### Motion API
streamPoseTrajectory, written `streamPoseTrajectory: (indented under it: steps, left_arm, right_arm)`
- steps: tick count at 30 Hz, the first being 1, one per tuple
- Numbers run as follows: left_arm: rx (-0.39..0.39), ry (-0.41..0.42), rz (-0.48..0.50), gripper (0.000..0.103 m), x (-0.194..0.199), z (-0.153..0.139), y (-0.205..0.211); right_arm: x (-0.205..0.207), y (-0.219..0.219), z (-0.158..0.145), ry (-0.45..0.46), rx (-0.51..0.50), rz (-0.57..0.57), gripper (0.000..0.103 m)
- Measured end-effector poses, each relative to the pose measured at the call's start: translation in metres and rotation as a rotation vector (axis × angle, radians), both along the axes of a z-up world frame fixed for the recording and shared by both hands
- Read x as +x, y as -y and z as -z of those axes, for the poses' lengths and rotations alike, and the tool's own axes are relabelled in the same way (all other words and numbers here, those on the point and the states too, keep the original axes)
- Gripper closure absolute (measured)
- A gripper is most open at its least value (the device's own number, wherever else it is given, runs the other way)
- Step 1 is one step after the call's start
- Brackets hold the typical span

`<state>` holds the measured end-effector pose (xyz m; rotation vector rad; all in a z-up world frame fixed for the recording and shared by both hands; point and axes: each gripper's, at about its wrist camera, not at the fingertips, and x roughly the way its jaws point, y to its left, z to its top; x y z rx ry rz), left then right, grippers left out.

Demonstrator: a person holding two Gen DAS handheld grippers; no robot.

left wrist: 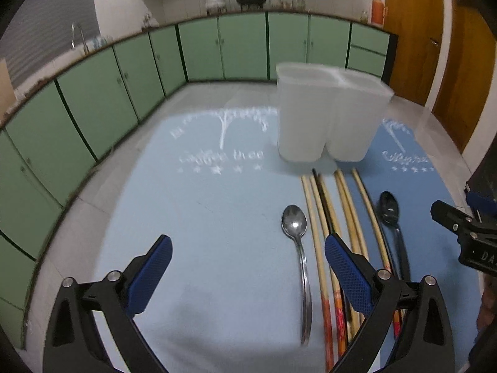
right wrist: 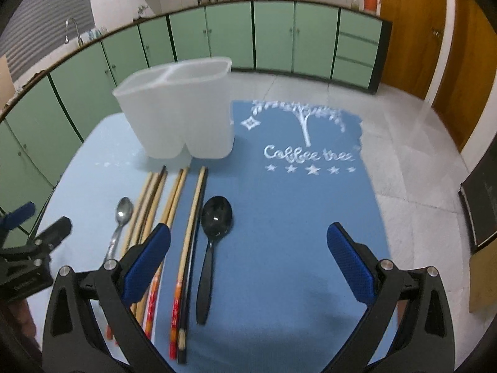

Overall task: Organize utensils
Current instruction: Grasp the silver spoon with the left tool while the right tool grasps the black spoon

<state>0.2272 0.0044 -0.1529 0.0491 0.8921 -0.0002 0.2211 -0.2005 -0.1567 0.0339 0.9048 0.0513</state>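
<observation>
1. Left view: my left gripper (left wrist: 248,267) hangs over the light blue mat (left wrist: 202,217). Its jaws are wide apart and hold nothing.
2. The silver spoon (left wrist: 298,248) lies flat on that mat, right under the gap, closer to my right finger (left wrist: 348,276). Its bowl points at the holder.
3. The chopsticks (left wrist: 338,217) lie in a row just beside the spoon, along the line where the two mats meet. Some run under my right finger.
4. The black spoon (left wrist: 391,217) lies past the chopsticks on the dark blue mat (left wrist: 435,217).
5. The white holder (left wrist: 326,115) stands up at the far edge of the mats. I see two cups in it, and they look empty.
6. Right view: my right gripper (right wrist: 248,258) hangs over the dark blue mat (right wrist: 295,217). Its jaws are wide apart too, and empty.
7. The black spoon (right wrist: 214,233) lies just inside my left finger (right wrist: 149,261), handle toward me. The chopsticks (right wrist: 174,217) and silver spoon (right wrist: 119,227) lie farther left.
8. The holder (right wrist: 180,108) stands at the far edge, just past the chopstick tips.
9. I think we are at the start: nothing is picked up yet.
10. Next, I think each gripper must drop down, line up with its spoon's thin handle, and close. Flat handles are hard to pinch.
</observation>
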Motion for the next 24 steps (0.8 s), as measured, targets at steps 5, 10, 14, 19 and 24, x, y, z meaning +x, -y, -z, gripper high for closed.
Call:
streamPoseTrajectory:
  steps: [5,10,14,19,24]
  left_arm:
    - [-0.028,-0.054,0.001,0.011,0.025,0.024,0.006]
    - [-0.021,-0.094,0.014,0.015,0.043,0.044,0.011]
    - [-0.023,-0.11,0.022,0.015,0.049,0.053,0.014]
    - [-0.032,-0.107,0.026,0.014,0.053,0.059,0.014]
    - [-0.039,-0.12,0.032,0.017,0.057,0.065,0.006]
  right_arm:
    - [0.024,-0.008,0.02,-0.044,0.016,-0.008,0.008]
    - [0.045,-0.014,0.042,-0.107,0.041,-0.001,0.026]
    - [0.052,-0.016,0.052,-0.131,0.053,0.009,0.028]
    - [0.057,-0.019,0.059,-0.134,0.048,-0.001,0.045]
    - [0.058,-0.017,0.06,-0.126,0.01,-0.037,0.068]
